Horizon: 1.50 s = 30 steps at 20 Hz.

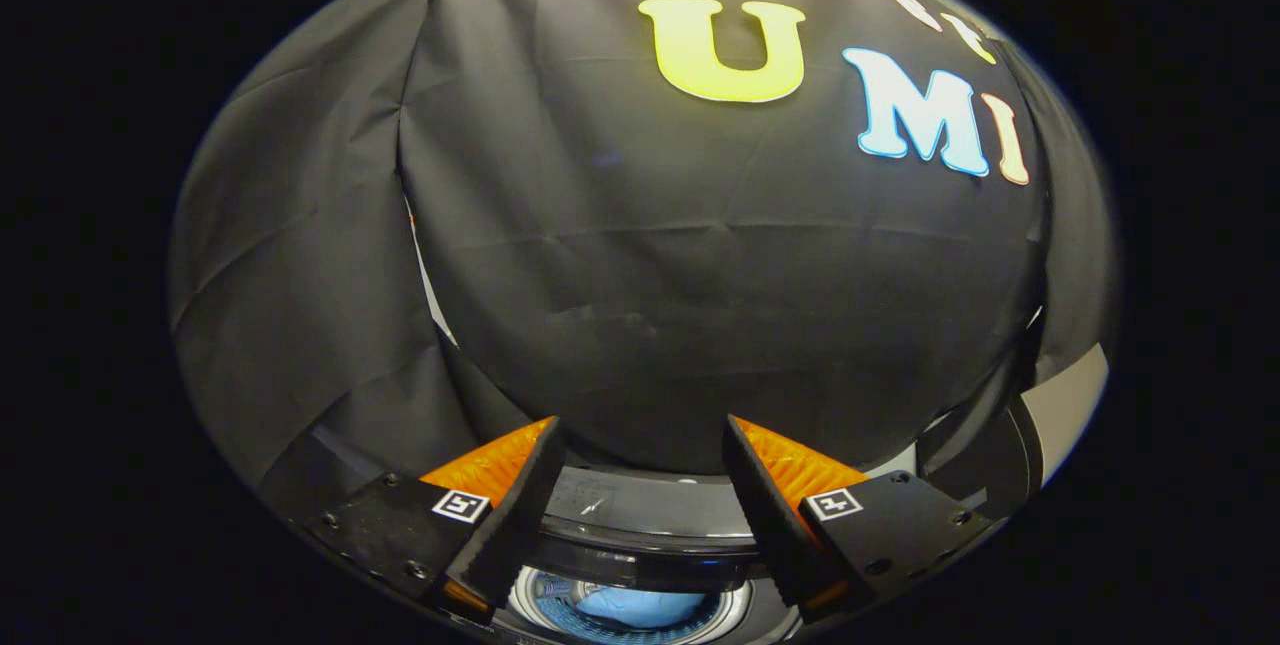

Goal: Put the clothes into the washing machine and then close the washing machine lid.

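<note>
My gripper [640,430] hangs open above the washing machine [640,505], with nothing between its fingers [510,505]. Below and between the fingers lies the machine's round drum opening [630,610]. A light blue piece of clothing [640,607] rests inside the drum. The dark, glossy lid [975,470] stands raised at the right, beyond the right finger. The machine's dark back rim curves just ahead of the fingertips.
The booth's black cloth wall [700,255] rises close behind the machine, and a second cloth panel [300,275] hangs at the left. A pale strip of surface [1070,405] shows past the lid at the right.
</note>
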Tool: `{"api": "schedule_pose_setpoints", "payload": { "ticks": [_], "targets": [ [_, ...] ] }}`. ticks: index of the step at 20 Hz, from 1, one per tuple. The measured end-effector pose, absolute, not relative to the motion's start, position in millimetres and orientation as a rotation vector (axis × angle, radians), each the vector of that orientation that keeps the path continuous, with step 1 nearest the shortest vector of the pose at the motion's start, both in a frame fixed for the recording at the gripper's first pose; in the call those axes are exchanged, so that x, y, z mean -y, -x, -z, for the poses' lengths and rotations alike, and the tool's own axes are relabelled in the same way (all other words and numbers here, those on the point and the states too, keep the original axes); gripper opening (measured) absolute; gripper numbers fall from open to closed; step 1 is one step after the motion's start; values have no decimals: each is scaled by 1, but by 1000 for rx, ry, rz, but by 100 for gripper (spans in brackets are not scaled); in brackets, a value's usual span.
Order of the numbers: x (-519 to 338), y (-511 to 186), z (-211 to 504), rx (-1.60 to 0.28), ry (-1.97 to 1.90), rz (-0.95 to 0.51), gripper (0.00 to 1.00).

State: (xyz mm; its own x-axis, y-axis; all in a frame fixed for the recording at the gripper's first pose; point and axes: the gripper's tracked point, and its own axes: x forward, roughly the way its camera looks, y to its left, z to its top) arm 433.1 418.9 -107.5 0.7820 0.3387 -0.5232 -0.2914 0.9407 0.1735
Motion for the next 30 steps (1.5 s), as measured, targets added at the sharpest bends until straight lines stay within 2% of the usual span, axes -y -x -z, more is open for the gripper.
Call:
{"api": "schedule_pose_setpoints", "payload": {
  "ticks": [12, 15, 17, 21, 25, 30],
  "targets": [
    [-418, -396, 119, -501, -85, -334, 99],
    [-443, -350, 157, -704, -124, -444, 98],
    [-438, -310, 189, -827, -141, -380, 99],
    [-425, -255, 251, -834, -88, -339, 99],
    [-438, -243, 242, -778, -24, -411, 99],
    [-435, -225, 203, -696, -34, -430, 98]
  ]
}}
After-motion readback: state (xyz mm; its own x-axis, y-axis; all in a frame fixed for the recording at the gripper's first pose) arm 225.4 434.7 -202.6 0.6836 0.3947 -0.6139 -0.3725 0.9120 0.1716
